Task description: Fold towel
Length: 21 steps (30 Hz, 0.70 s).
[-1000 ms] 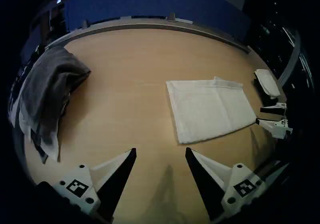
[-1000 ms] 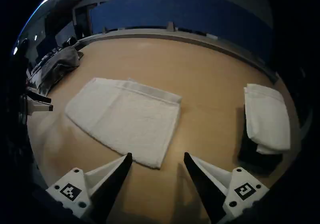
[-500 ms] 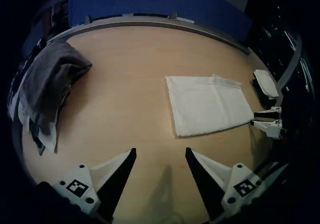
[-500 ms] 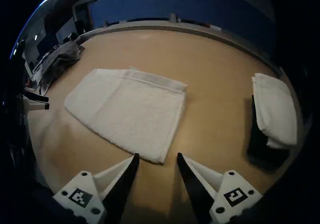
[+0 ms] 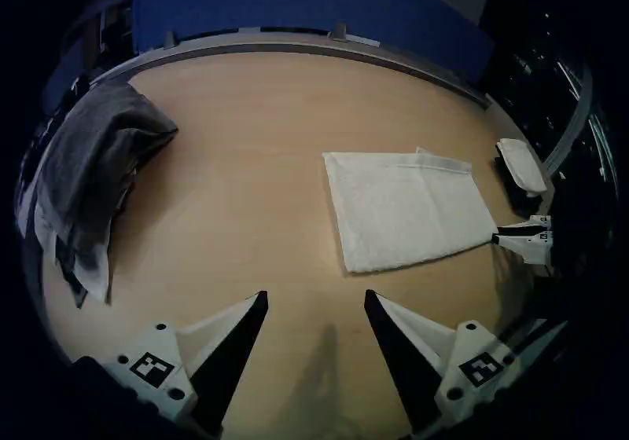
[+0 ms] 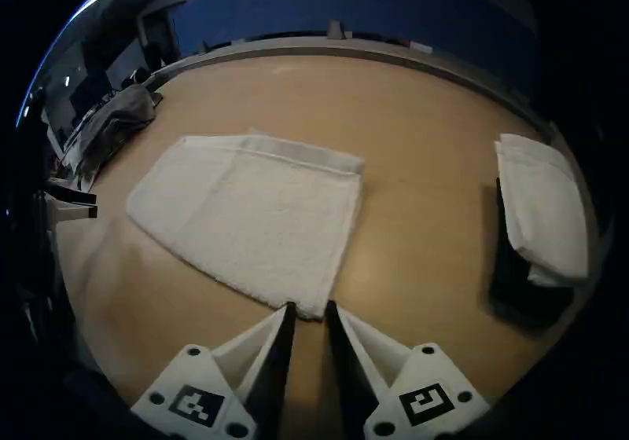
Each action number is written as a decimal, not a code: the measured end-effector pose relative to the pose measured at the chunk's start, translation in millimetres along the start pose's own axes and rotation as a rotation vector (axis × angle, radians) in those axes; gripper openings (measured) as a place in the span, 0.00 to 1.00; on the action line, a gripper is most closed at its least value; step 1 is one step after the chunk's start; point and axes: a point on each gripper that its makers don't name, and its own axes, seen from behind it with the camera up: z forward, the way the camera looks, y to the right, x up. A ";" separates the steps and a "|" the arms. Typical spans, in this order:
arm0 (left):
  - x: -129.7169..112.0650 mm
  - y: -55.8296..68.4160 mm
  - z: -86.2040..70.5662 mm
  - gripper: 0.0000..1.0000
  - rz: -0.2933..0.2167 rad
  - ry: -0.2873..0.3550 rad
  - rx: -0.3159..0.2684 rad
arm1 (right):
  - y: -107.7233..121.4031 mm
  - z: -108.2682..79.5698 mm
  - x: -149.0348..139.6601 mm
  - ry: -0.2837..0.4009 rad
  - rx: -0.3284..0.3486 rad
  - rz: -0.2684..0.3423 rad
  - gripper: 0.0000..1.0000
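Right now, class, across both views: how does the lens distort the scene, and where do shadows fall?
Left gripper view: the fisheye bows the far edge of the table into an arc, and the left gripper throws a shadow between its fingers. Right gripper view: the towel is evenly lit.

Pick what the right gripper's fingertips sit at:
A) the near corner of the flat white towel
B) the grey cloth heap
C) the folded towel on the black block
A: the right gripper has its narrowed fingertips either side of the white towel's near corner, well away from the grey cloth and the folded towel.
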 end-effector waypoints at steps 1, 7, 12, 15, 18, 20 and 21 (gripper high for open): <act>0.3 0.1 0.1 0.91 0.000 0.000 0.000 | 0.1 -0.1 -0.1 0.000 -0.001 0.001 0.24; 0.6 0.5 1.8 0.91 0.003 -0.002 -0.003 | 0.1 -0.3 0.0 -0.002 0.001 0.004 0.07; 1.3 0.4 4.0 0.91 0.008 -0.004 -0.005 | -2.5 -1.8 3.0 0.004 0.006 -0.006 0.05; 1.8 1.2 5.0 0.91 0.009 -0.004 -0.009 | -4.4 -4.5 6.3 0.011 0.010 -0.009 0.05; 2.4 2.2 5.4 0.91 0.010 -0.004 -0.013 | -5.8 -8.4 11.8 0.023 0.013 -0.012 0.05; 3.0 3.1 5.4 0.91 0.011 -0.004 -0.017 | -6.2 -11.4 16.5 0.034 0.013 -0.014 0.04; 3.2 3.6 5.3 0.91 0.012 -0.004 -0.020 | -6.9 -13.5 20.1 0.043 0.013 -0.015 0.04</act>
